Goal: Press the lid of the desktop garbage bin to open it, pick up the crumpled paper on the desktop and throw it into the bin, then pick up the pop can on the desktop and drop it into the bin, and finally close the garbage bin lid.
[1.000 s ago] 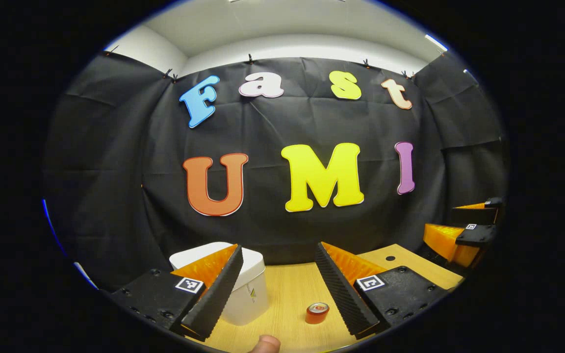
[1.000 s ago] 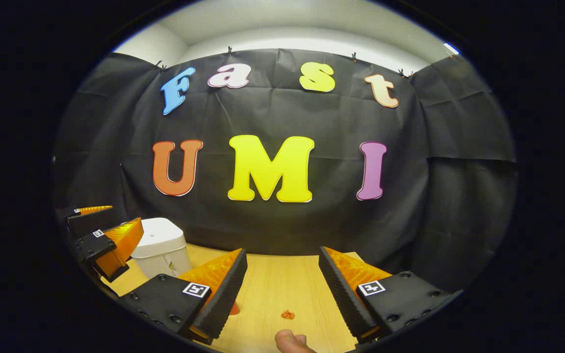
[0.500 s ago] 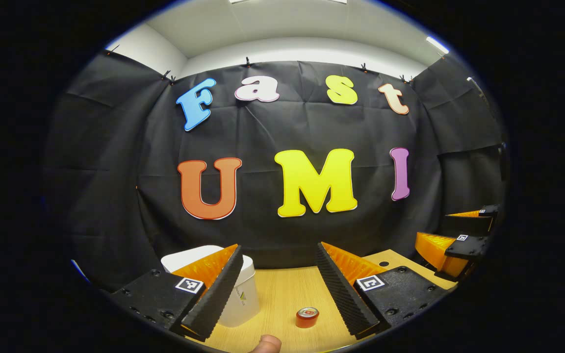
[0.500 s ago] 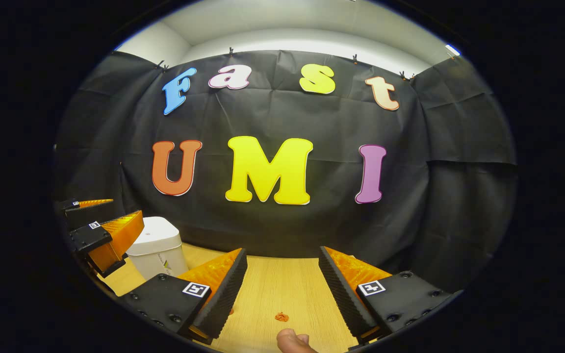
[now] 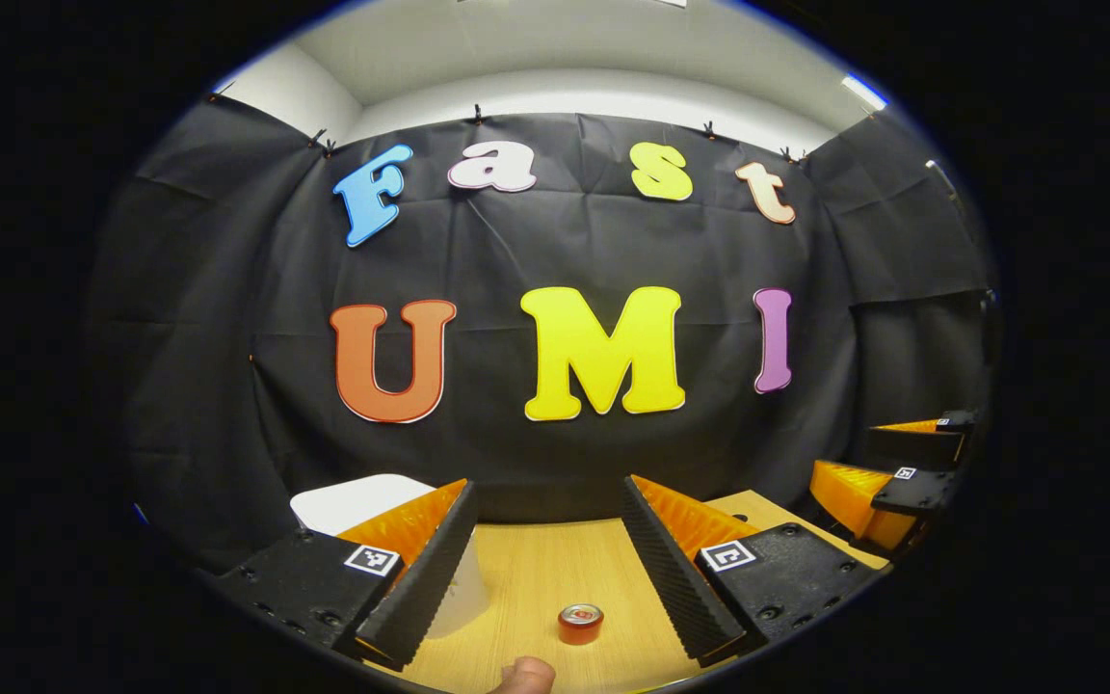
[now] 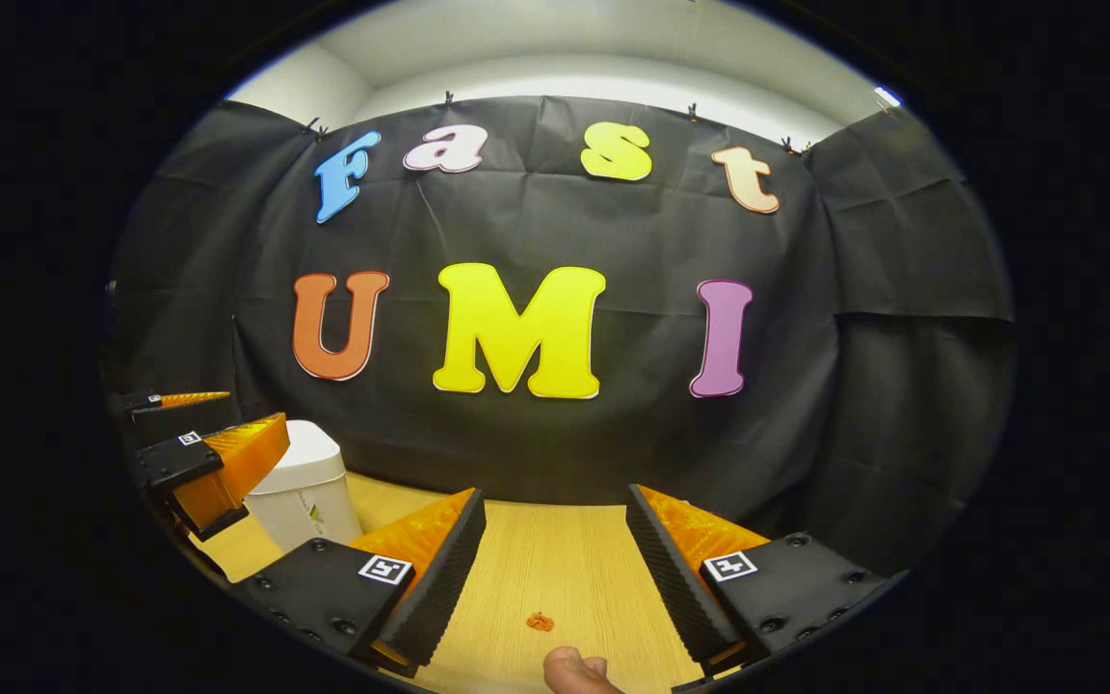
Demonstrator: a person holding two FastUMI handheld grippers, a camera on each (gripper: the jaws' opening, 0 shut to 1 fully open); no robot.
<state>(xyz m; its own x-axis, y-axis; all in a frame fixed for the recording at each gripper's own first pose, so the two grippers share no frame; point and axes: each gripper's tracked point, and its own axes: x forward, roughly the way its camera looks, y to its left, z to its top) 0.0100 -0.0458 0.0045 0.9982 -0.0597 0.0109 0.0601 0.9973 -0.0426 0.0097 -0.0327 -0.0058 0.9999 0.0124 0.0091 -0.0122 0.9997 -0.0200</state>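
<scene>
Swinging right: bin point(image 5: 353, 501) slid left behind your left tongs point(image 5: 541, 617), lid still down. Both tongs spread, empty. Can point(image 5: 580, 623) near; paper point(image 6: 540, 622) before right tongs point(image 6: 545, 617). Press lid first.

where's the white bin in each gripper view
Left gripper view: the white bin sits low and left of centre, partly behind the left claw, lid down.
Right gripper view: the bin stands at the lower left, just right of the other claw's finger.
Shared landmark: the wooden desktop the bin stands on.
</scene>
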